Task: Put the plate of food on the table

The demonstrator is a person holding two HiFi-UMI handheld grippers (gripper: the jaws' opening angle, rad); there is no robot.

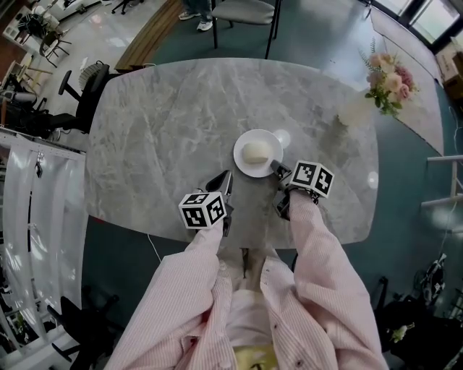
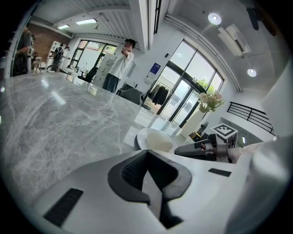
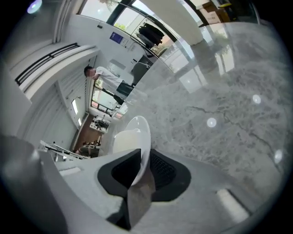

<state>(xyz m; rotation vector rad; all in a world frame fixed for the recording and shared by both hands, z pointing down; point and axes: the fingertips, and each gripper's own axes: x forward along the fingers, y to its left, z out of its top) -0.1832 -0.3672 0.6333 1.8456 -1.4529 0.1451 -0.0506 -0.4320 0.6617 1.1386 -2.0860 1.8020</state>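
Note:
A white plate (image 1: 258, 153) with a pale lump of food (image 1: 255, 152) is at the middle of the grey marble table (image 1: 166, 123). My right gripper (image 1: 277, 170) is shut on the plate's near right rim; in the right gripper view the rim (image 3: 137, 137) runs between the jaws, with the food (image 3: 122, 141) beyond. I cannot tell whether the plate rests on the table or hovers just over it. My left gripper (image 1: 227, 179) is shut and empty, just left of the plate. In the left gripper view the plate (image 2: 153, 139) lies ahead of its closed jaws (image 2: 149, 171).
A white vase with pink flowers (image 1: 387, 79) stands at the table's far right. A chair (image 1: 246, 11) stands beyond the far edge and an office chair (image 1: 83, 87) at the left. A person (image 2: 121, 64) stands far off. The table's near edge is close to my sleeves.

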